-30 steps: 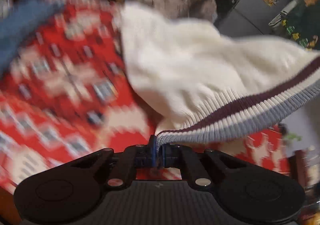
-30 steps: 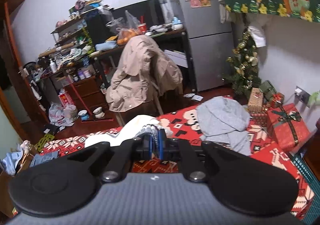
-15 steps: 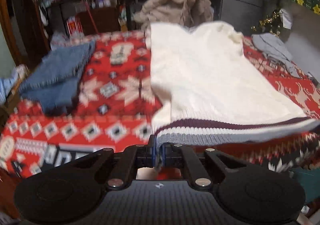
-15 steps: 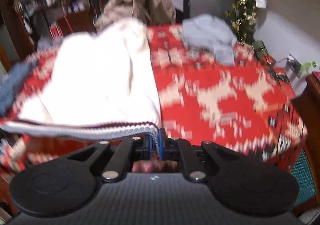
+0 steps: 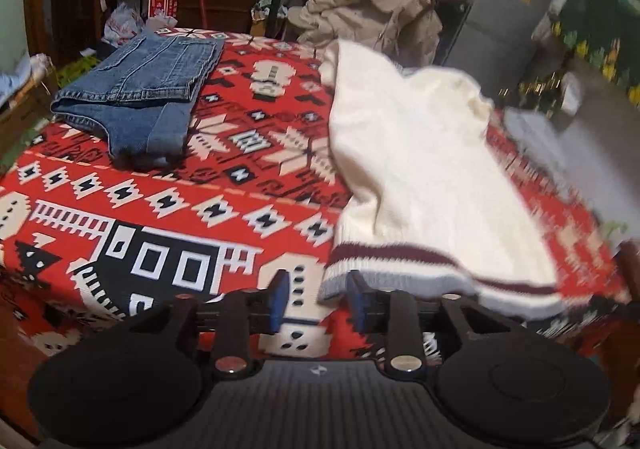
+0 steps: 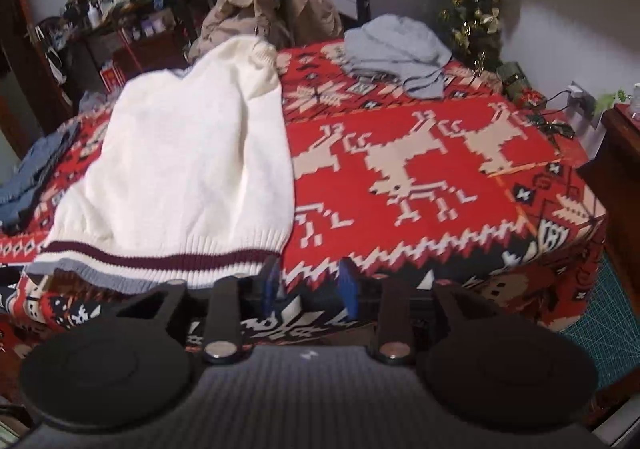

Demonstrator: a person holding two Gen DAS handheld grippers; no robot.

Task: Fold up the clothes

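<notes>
Cream sweater (image 5: 416, 169) lying flat on red patterned blanket (image 5: 160, 209), left gripper (image 5: 316, 305) and right gripper (image 6: 308, 285) at its striped hem, jaws wide apart, holding nothing, folded jeans (image 5: 144, 89) well left

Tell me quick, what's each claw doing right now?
Left claw: open, holding nothing; the cream sweater hem lies at its tips.
Right claw: open, holding nothing.

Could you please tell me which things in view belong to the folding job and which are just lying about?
Part of the job:
white sweater
folded jeans
grey hoodie
left gripper
right gripper

Lying about:
beige coat
Christmas tree
patterned blanket
</notes>
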